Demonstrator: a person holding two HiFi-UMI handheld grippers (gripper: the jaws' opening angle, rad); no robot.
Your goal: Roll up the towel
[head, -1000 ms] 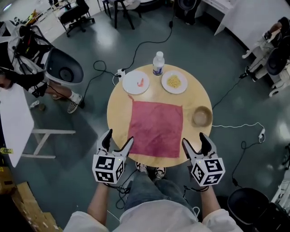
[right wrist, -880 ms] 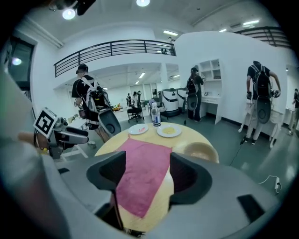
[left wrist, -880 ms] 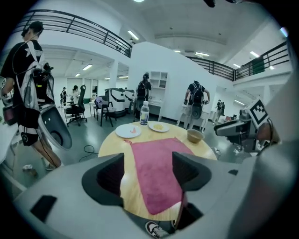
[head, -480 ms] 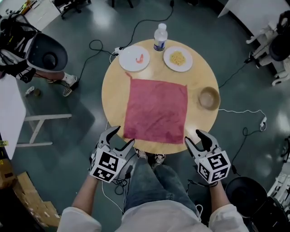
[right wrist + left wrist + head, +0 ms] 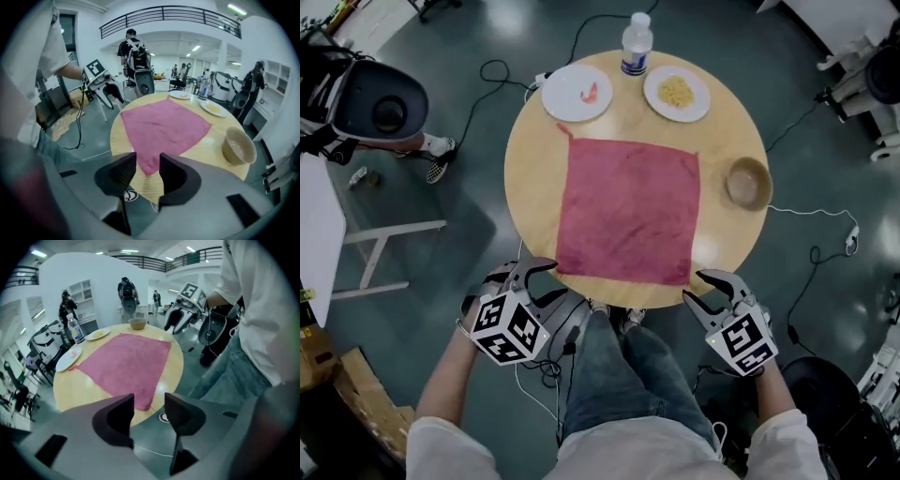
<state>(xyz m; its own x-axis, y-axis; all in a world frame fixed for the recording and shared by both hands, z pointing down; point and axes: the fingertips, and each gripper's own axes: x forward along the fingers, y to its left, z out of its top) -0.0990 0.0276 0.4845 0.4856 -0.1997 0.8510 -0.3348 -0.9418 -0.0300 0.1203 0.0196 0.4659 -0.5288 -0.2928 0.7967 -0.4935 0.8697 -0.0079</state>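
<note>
The red towel [image 5: 628,211] lies flat and square in the middle of the round wooden table [image 5: 530,178]. My left gripper [image 5: 546,283] hangs just off the table's near edge, by the towel's near left corner, apart from it. My right gripper [image 5: 705,289] sits likewise by the near right corner. In the left gripper view the towel [image 5: 126,362] lies beyond the left gripper [image 5: 149,404], and in the right gripper view the towel [image 5: 161,124] lies beyond the right gripper [image 5: 147,164]. Both pairs of jaws have just been closing and stand partly open with nothing between them.
At the table's far side stand a white plate [image 5: 576,92] with a small red item, a plate of yellow food [image 5: 677,92] and a water bottle [image 5: 636,43]. A wooden bowl [image 5: 748,182] sits at the right edge. Cables run across the floor; my legs are under the near edge.
Both grippers have sunk and rolled, drawing back to just off the table's near edge, and their jaws are narrower. The towel has not moved.
</note>
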